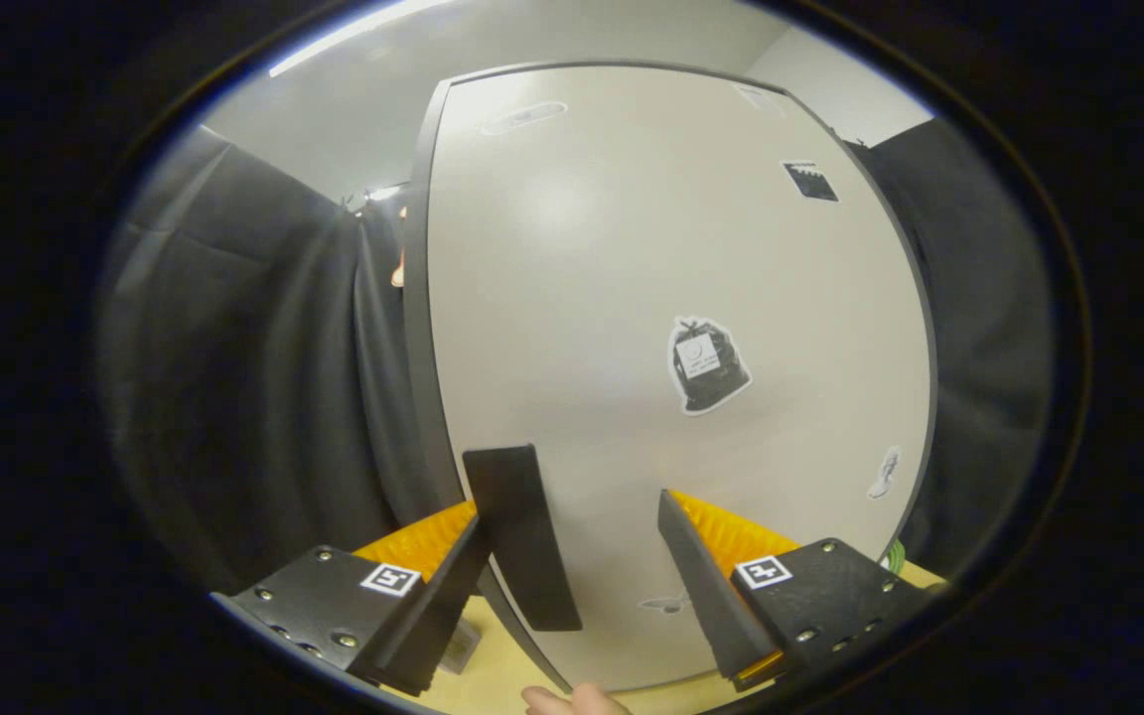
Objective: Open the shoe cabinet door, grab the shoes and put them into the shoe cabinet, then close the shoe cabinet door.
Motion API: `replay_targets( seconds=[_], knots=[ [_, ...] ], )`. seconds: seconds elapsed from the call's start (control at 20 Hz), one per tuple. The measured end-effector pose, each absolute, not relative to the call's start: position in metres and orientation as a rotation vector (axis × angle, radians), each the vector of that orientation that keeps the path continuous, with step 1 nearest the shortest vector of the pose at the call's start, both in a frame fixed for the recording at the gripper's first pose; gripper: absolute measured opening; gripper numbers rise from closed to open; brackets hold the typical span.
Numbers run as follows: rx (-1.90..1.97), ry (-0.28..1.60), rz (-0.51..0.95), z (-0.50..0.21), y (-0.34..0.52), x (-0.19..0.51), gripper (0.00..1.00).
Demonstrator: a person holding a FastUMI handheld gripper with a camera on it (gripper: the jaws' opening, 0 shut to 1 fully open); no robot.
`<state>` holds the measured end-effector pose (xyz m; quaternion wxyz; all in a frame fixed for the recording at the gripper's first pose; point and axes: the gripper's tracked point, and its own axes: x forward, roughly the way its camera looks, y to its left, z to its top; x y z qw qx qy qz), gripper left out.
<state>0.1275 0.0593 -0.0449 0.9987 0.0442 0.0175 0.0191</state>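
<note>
Hand-held gripper [597,556]: fingers standing apart, holding nothing, hovering close against the door.
Shoe cabinet door [651,298]: facing the fingers flat-on (looking shut, or nearly), fitting either just before opening or after closing.
Stickers [706,365]: sitting on the panel beyond.

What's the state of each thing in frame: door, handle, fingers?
door: fills the space ahead of the fingers; whether it sits flush with the cabinet cannot be told.
handle: dark upright bar on the door, between the fingers, nearer the left one; not gripped.
gripper: fingers open, spread either side of the handle, pressing on nothing.
stickers: stuck flat on the door.
hand: at the door's bottom edge, below the fingers.
</note>
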Motion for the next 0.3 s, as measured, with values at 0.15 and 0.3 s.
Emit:
replay_targets(
  seconds=[0.15,0.3],
  knots=[
    [0.108,-0.005,0.064,-0.024,0.053,0.107,0.99],
    [0.127,-0.057,0.073,0.001,0.031,0.086,0.99]
  ],
)
